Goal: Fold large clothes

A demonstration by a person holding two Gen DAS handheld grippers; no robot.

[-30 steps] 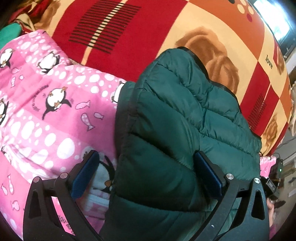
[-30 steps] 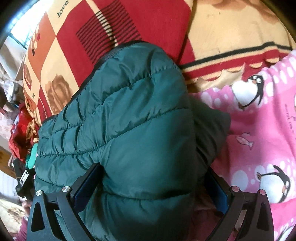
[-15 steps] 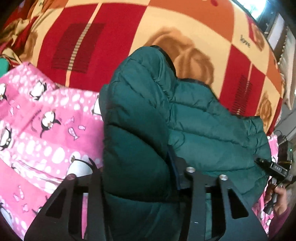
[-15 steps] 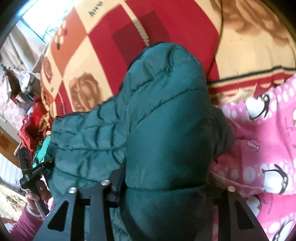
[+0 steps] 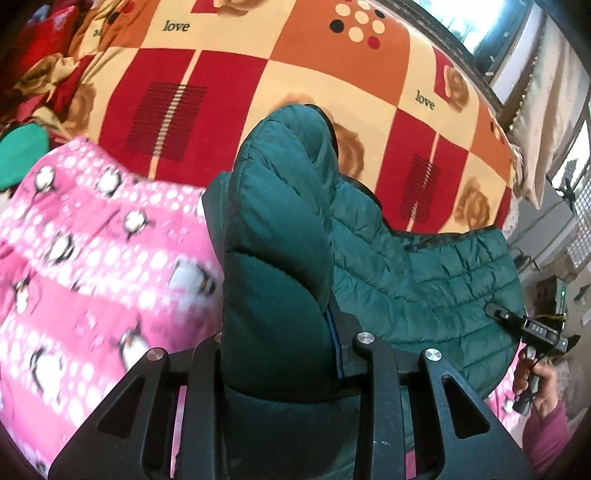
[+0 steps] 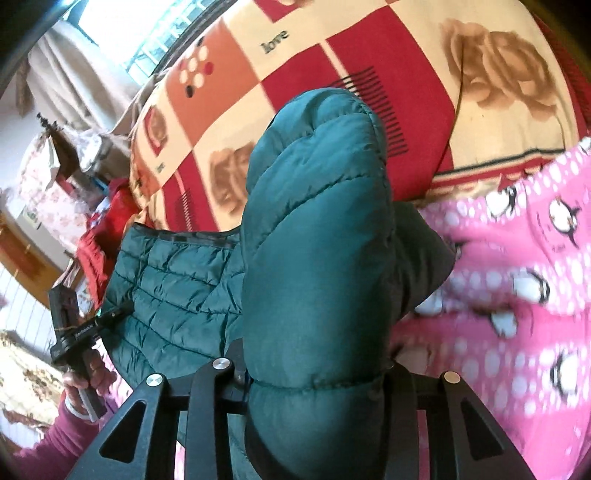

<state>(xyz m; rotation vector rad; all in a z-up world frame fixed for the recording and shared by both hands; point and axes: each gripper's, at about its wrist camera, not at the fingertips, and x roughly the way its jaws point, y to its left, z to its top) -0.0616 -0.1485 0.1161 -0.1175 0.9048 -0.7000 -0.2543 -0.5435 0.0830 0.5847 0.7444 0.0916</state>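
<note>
A dark green quilted puffer jacket (image 5: pixel 280 236) lies on the bed, over a pink penguin blanket (image 5: pixel 92 258). My left gripper (image 5: pixel 277 354) is shut on a thick fold of the jacket and holds it raised. My right gripper (image 6: pixel 314 369) is shut on another fold of the same jacket (image 6: pixel 317 229), also raised. The jacket's body (image 5: pixel 424 288) sags between the two grips. Each view shows the other gripper at the jacket's far edge: the right one in the left wrist view (image 5: pixel 532 328), the left one in the right wrist view (image 6: pixel 74 328). The fingertips are hidden in the fabric.
A red, orange and cream patchwork bedspread (image 5: pixel 229 92) with "love" print covers the bed behind. A window (image 6: pixel 122 33) and curtain lie beyond the bed. Red clothes (image 6: pixel 99 236) are piled at the bedside. A green item (image 5: pixel 18 155) lies at the far left.
Both grippers closed from wide open onto folds of the jacket and lifted them. The jacket now hangs bunched between them and more of the bedspread shows.
</note>
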